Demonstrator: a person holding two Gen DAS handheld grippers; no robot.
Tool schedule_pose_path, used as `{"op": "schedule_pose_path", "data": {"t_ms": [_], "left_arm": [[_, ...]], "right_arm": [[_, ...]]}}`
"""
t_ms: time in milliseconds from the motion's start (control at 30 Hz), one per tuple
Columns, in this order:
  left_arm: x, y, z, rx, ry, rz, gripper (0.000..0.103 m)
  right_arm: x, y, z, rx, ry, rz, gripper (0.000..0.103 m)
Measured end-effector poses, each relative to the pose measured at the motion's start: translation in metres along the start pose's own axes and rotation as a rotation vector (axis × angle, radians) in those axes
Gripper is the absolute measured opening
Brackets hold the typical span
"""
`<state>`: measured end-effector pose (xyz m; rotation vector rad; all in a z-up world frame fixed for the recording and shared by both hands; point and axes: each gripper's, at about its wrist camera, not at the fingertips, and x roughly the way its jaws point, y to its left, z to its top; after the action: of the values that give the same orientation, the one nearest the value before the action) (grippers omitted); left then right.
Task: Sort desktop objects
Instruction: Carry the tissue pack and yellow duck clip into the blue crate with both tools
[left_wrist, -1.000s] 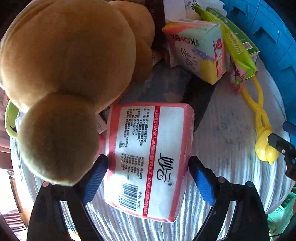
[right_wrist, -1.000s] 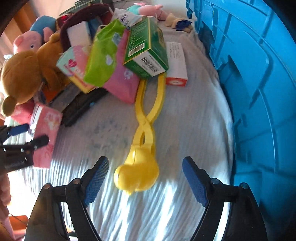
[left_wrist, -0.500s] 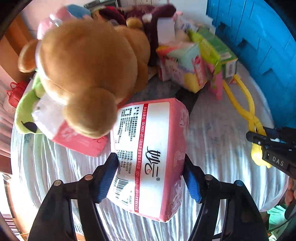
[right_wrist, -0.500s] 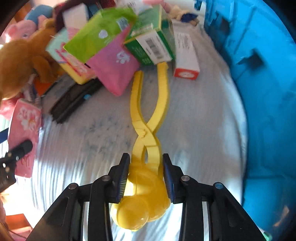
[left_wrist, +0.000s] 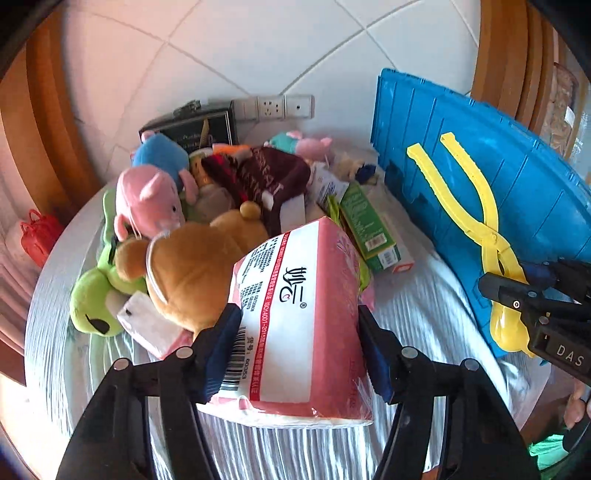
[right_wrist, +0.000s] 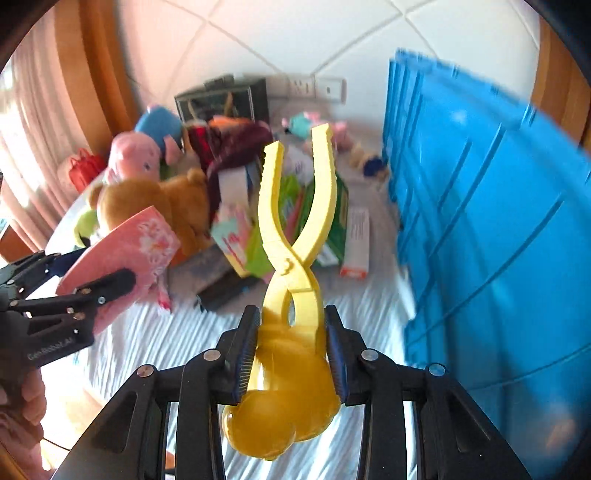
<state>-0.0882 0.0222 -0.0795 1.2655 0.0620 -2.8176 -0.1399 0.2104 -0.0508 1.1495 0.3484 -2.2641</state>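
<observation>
- Left wrist: left gripper (left_wrist: 301, 334) clamps the pink tissue pack (left_wrist: 303, 317), raised above the table (left_wrist: 424, 314); plush pile (left_wrist: 192, 236) unsorted.
- Right wrist: right gripper (right_wrist: 291, 350) grips the yellow snowball tongs (right_wrist: 291, 266) beside the blue crate (right_wrist: 498, 240); neither item deposited yet.

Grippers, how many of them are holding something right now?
2. The left gripper clamps the pink tissue pack above the table; the right gripper clamps the yellow snowball clip beside the blue crate.
</observation>
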Motion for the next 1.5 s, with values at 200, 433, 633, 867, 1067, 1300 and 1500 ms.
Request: {"op": "schedule_pose_path", "data": {"t_ms": [200,433,633,867,1067,1300,1500], "left_arm": [[-0.044,-0.022,0.043,0.020,-0.145,-0.043,0.061],[-0.086,-0.089,0.096,0.080,-0.296,-0.128,0.061],[-0.100,-0.167,0.134,0.101,-0.334,-0.226,0.061],[-0.080,-0.269,0.156,0.152,-0.233,-0.278,0.061],[-0.055,-0.338,0.159,0.206,-0.104,-0.256,0.061],[-0.030,-0.379,0.157,0.244,-0.008,-0.204,0.064],[-0.009,-0.385,0.154,0.231,0.078,-0.183,0.066]], "right_arm": [[-0.059,-0.001,0.037,-0.026,-0.172,-0.028,0.034],[-0.134,-0.049,0.061,0.009,-0.336,-0.089,0.034],[-0.164,-0.117,0.067,0.050,-0.357,-0.218,0.034],[-0.156,-0.219,0.038,0.107,-0.256,-0.354,0.034],[-0.137,-0.281,0.012,0.137,-0.168,-0.378,0.034],[-0.128,-0.311,-0.001,0.106,-0.138,-0.406,0.034],[-0.120,-0.324,-0.010,0.089,-0.109,-0.413,0.034]]}}
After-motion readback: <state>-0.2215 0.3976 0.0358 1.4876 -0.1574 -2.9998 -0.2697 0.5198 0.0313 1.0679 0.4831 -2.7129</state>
